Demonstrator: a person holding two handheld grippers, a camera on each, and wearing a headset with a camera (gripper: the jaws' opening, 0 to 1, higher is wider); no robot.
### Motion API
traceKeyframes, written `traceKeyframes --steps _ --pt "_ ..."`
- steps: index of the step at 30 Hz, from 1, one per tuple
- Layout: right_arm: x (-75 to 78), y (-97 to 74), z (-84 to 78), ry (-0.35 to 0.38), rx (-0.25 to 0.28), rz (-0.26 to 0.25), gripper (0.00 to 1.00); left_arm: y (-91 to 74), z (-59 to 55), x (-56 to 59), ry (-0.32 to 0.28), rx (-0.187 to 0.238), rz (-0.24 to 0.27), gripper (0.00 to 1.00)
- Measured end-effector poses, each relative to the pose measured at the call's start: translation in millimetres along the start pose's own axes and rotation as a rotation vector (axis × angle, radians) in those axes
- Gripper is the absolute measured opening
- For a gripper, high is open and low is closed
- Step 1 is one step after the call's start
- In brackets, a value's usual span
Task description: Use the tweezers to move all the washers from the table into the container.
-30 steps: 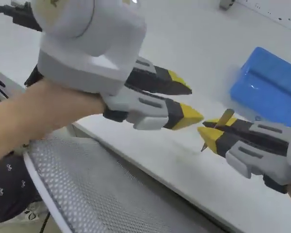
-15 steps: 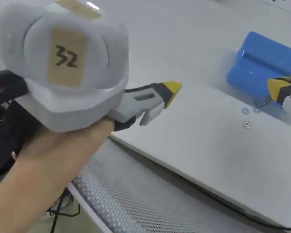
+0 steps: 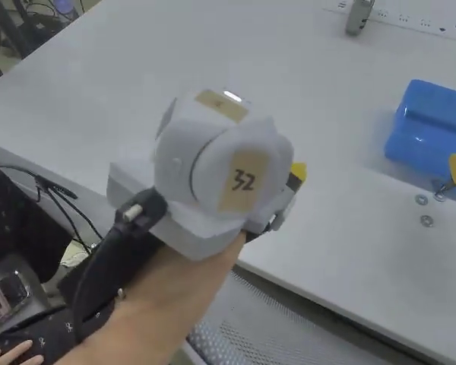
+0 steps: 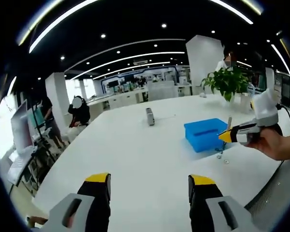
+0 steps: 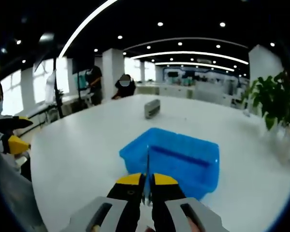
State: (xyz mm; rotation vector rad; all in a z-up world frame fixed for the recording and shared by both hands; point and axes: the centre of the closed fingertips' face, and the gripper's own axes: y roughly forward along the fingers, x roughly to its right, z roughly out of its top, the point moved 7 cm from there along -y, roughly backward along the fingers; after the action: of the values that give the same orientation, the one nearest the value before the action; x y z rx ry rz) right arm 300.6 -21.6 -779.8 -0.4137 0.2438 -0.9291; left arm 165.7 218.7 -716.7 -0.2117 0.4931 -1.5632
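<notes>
The job looks barely begun: three washers lie on the surface just beside the blue container, and its inside is too unclear to judge. The right tongs are clenched on the tweezers; the left tongs hang released and empty, well apart.

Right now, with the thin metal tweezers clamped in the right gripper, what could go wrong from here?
1. The small flat metal washers lie on the white table close to the blue plastic container; the thin metal tweezers could slip off one or flick it away.
2. The right gripper grips the tweezers between shut jaws alone; pressed down, they might twist.
3. In the head view the washers sit near the right edge; the pick may leave sight.
</notes>
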Motion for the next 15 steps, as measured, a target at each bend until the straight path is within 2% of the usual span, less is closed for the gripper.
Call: traceKeyframes --steps 1,4,9,10,12,15 --pt "-2.4 -3.5 0.3 0.006 0.022 0.004 0.03 -0.1 -0.1 -0.3 -0.001 -0.002 -0.001 0.66" --pt "-3.4 -7.6 -0.7 -0.021 -0.012 0.004 0.03 0.1 -1.5 -0.1 0.001 -0.014 -0.005 0.64" --pt "-1.6 -6.9 1.4 -0.006 -0.043 0.019 0.03 0.6 -3.1 0.1 0.013 -0.027 -0.004 0.65" --pt "-1.1 -7.3 2.0 -0.001 -0.048 0.02 0.03 0.9 -3.4 -0.1 0.013 -0.029 -0.003 0.65" --pt "-4.1 -9.8 7.4 0.063 -0.026 0.05 0.03 1.3 -3.9 0.0 0.016 -0.034 -0.003 0.66" --pt "-5.1 -10.4 9.7 0.011 -0.035 0.042 0.03 1.9 -4.2 0.3 0.025 -0.037 -0.002 0.66"
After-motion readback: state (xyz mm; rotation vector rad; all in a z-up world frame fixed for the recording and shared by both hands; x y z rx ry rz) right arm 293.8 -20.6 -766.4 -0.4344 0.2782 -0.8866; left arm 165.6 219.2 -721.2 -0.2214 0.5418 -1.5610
